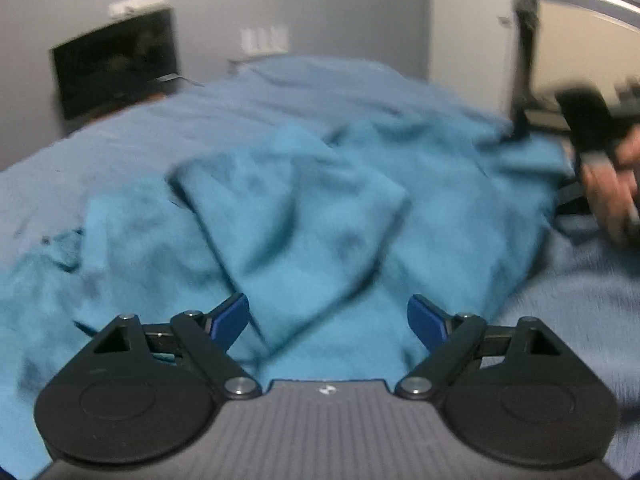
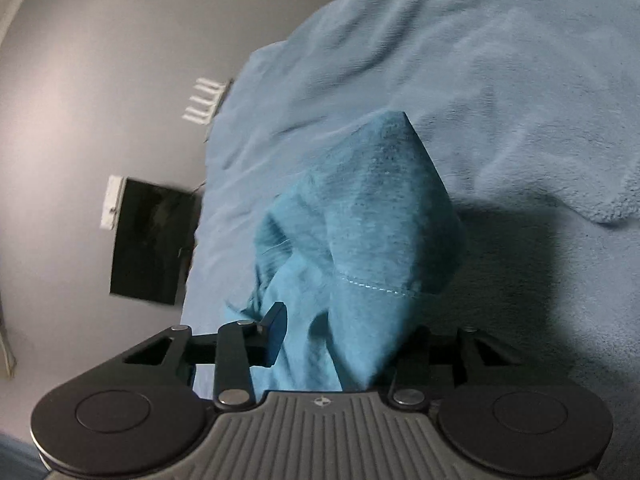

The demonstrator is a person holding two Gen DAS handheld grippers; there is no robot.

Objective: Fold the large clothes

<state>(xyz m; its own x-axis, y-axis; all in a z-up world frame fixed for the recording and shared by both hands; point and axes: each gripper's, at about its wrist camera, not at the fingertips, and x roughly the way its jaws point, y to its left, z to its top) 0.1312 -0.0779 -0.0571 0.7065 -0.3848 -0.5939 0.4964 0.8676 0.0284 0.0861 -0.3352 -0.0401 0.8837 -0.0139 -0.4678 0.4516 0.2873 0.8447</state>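
Observation:
A teal garment (image 1: 312, 216) lies crumpled in folds across the bed. My left gripper (image 1: 329, 322) hovers just above its near part, jaws wide open and empty. In the right wrist view a bunch of the same teal garment (image 2: 360, 232) rises between my right gripper's (image 2: 340, 336) fingers; the left finger (image 2: 276, 330) shows, the right one is hidden under cloth. The cloth hangs lifted above the bed. The right gripper also appears blurred at the right edge of the left wrist view (image 1: 592, 136), held by a hand.
A light blue fleece blanket (image 2: 500, 80) covers the bed (image 1: 120, 140). A dark screen (image 1: 116, 68) stands by the grey wall behind the bed. A white door or cabinet (image 1: 472, 20) stands at the back right.

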